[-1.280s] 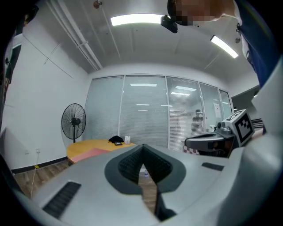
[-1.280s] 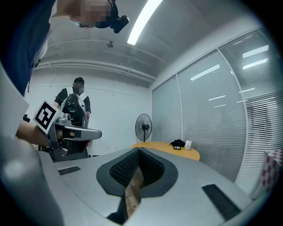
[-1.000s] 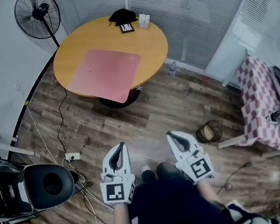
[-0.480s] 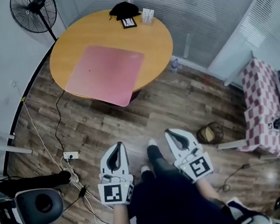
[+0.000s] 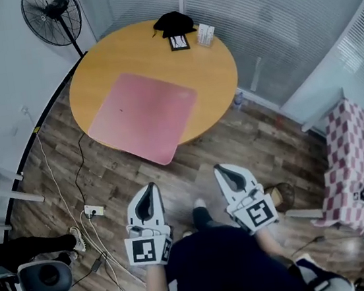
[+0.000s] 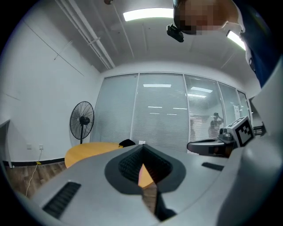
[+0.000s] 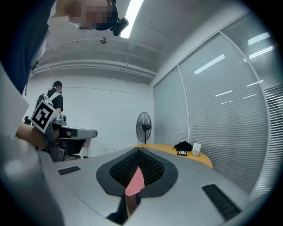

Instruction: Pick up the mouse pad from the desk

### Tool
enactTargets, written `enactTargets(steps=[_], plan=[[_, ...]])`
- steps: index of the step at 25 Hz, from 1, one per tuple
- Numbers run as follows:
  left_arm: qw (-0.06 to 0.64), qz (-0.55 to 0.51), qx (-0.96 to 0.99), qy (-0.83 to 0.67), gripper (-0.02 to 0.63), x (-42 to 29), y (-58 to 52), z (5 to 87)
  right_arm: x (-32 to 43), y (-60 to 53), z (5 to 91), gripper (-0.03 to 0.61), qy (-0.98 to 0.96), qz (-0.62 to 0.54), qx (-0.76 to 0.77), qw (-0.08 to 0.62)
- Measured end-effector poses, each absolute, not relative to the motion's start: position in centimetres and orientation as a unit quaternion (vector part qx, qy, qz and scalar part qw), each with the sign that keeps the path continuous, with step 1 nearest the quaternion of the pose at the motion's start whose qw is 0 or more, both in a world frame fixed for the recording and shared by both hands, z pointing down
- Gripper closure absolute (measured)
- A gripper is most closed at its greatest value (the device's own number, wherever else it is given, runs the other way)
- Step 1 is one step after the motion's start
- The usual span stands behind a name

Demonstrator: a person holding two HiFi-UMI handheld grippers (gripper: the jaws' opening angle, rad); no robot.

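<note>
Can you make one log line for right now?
left gripper: shut, empty | right gripper: shut, empty | mouse pad: on table, untouched

Mouse pad (image 5: 143, 116) matt pink cloth; desk (image 5: 217, 70) smooth wood; floor (image 5: 235, 142) wood planks.
</note>
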State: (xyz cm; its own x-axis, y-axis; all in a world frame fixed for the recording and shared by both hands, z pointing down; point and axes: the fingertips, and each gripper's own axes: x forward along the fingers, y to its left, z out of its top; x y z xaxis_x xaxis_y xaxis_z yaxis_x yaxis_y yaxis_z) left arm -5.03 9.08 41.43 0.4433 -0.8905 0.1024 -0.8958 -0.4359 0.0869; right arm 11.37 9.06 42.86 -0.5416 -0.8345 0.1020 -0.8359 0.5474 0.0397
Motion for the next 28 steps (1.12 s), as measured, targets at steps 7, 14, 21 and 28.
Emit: enactTargets(steps=[7,14,21,28], plan=[[0.043,0.027,0.821,-0.568,0.614,-4.2,5.8,41.5,13.4,5.1,43.6,0.577,-0.888,0.012,0.455,0.056],[0.069,0.029,0.796,-0.600,0.614,-4.6,5.1,42.8,14.2,3.3,44.2,0.577,-0.893,0.026,0.446,0.053],[0.089,0.035,0.790,-0.606,0.614,-4.7,3.3,43.9,14.4,2.0,45.6,0.577,-0.889,0.059,0.451,0.056],[0.092,0.037,0.799,-0.593,0.614,-6.3,-0.8,43.9,13.0,-1.4,45.9,0.577,-0.881,0.068,0.464,0.065]])
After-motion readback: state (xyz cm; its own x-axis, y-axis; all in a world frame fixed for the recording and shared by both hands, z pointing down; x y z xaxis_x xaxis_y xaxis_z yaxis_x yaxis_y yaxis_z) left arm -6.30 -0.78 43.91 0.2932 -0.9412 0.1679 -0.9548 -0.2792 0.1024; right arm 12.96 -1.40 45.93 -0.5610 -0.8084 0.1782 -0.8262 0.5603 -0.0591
